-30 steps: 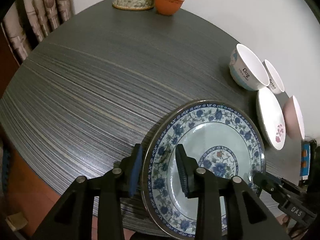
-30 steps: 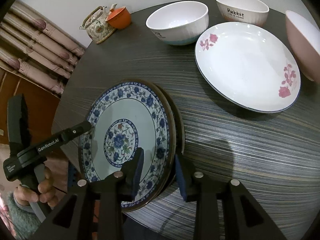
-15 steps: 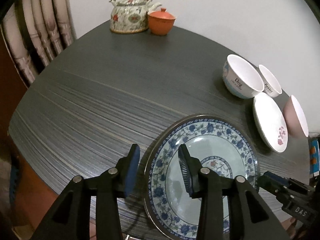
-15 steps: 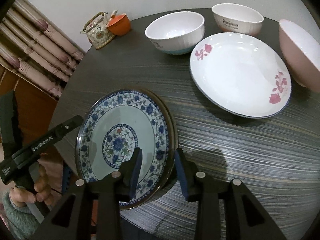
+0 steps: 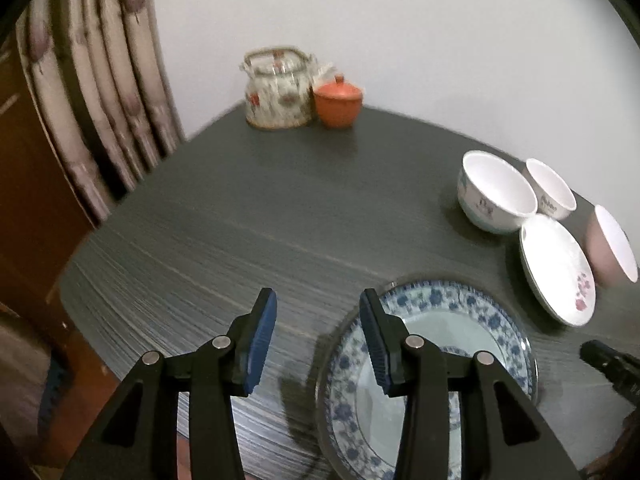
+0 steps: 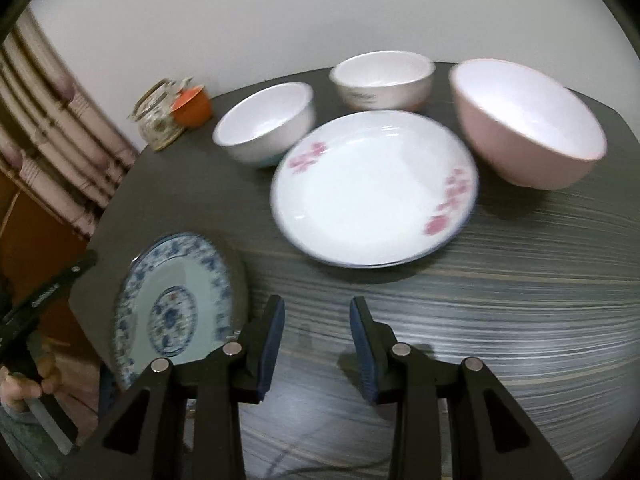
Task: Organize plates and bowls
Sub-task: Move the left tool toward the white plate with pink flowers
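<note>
A blue-patterned plate (image 5: 432, 364) lies flat near the front edge of the dark table (image 5: 280, 220); it also shows in the right wrist view (image 6: 176, 312). My left gripper (image 5: 318, 336) is open and empty, just left of the plate. My right gripper (image 6: 316, 340) is open and empty over bare table, right of the plate. A white plate with pink flowers (image 6: 372, 188), two white bowls (image 6: 268, 124) (image 6: 384, 76) and a pink bowl (image 6: 524, 120) stand beyond it.
A floral teapot (image 5: 278, 88) and an orange lidded cup (image 5: 338, 100) stand at the table's far edge by the wall. A curtain (image 5: 100, 80) hangs at the left. The table's front edge runs close under both grippers.
Both grippers have let go of the blue plate's rim, opened wider and pulled back and up. The plate now rests flat on the table.
</note>
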Demonstrator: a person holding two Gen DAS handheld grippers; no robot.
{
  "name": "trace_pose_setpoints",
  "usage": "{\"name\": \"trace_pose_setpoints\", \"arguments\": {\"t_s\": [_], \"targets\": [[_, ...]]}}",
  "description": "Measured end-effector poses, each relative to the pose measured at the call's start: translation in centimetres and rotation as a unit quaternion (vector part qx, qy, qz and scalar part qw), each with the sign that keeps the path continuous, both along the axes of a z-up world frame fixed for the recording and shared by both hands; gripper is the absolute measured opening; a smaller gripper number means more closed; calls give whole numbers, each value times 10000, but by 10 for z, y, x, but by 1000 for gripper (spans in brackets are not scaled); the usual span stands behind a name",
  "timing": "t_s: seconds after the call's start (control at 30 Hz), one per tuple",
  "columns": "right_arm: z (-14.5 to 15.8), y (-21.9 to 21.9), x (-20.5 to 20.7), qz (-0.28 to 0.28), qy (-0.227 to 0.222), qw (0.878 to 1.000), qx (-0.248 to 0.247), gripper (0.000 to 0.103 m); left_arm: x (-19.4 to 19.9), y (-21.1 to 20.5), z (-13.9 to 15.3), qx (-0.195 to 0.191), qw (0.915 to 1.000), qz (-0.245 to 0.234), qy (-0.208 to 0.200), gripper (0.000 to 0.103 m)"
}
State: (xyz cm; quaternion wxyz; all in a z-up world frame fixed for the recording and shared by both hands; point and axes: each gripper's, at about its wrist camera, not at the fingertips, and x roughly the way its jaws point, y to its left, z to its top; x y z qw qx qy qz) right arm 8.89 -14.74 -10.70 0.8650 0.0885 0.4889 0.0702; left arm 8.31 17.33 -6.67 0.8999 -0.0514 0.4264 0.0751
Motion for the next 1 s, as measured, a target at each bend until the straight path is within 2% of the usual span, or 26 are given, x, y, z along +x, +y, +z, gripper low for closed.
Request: {"name": "trace_pose_setpoints", "arguments": {"t_s": [0.1, 0.23, 0.47, 0.6, 0.7, 0.87, 1.0], "targets": [[2, -17, 0, -134, -106, 9999, 11, 35, -4, -2, 9, 84, 9994, 84, -313, 54], [4, -36, 1, -274, -246, 9992, -125, 35, -8, -9, 17, 154, 9984, 118, -526, 62], [2, -62, 8, -379, -319, 9987, -127, 35, -11, -36, 27, 102, 9971, -237, -718, 67], [1, -70, 13, -385, -333, 9987, -101, 35, -11, -60, 35, 258, 9933, -434, -1038, 79], [1, -76, 15, -392, -340, 9986, -92, 35, -6, -77, 41, 263, 9922, -609, -1059, 84], [-4, -84, 25, -403, -249, 9989, 64, 35, 9, -89, 47, -351, 9925, -698, -937, 87], [-9, -94, 34, -498, -177, 9983, 254, 35, 21, -91, 49, -660, 9930, -444, -870, 87]]}}
